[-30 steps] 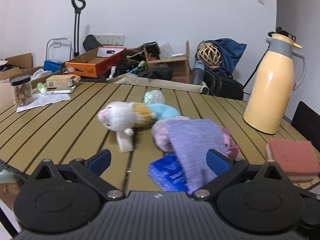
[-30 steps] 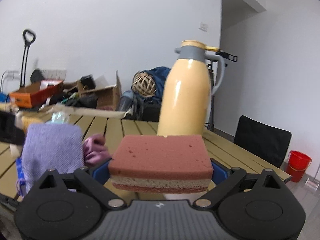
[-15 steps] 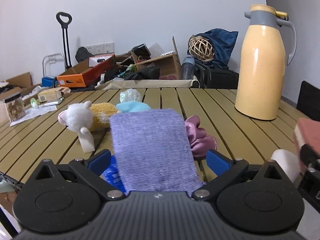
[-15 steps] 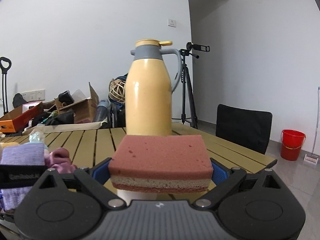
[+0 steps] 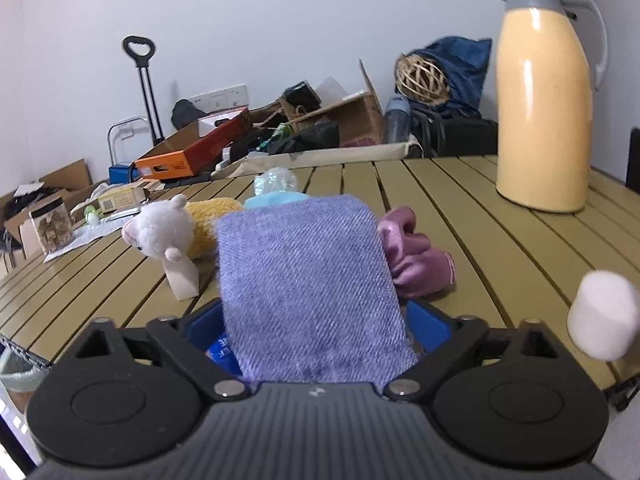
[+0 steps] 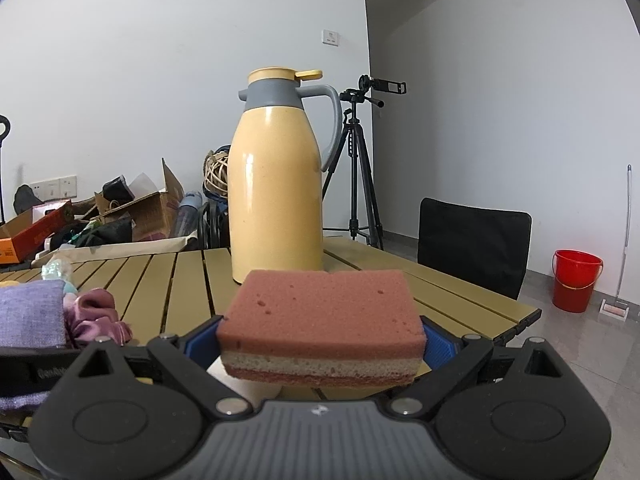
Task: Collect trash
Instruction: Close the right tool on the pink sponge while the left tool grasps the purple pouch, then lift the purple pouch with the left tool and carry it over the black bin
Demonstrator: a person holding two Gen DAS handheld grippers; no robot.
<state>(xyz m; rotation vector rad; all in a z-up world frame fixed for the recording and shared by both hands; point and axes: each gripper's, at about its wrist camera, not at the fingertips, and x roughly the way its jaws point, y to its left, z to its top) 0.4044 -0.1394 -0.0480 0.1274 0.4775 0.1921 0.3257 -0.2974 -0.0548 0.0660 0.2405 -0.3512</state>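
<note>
The left gripper (image 5: 316, 322) clamps a purple cloth (image 5: 308, 284) between its fingers; the right gripper (image 6: 320, 338) pinches a sponge (image 6: 320, 320) likewise.

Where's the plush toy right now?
In the left wrist view the plush toy lies on the table, left of the purple cloth in the left gripper. The right wrist view does not show it.

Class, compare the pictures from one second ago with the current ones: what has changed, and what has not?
The left hand-held gripper moved forward and closed on the purple cloth, which earlier lay ahead between open fingers. The right hand-held gripper swung right, still clamping the sponge. The flask and plush toy stayed put.
</note>
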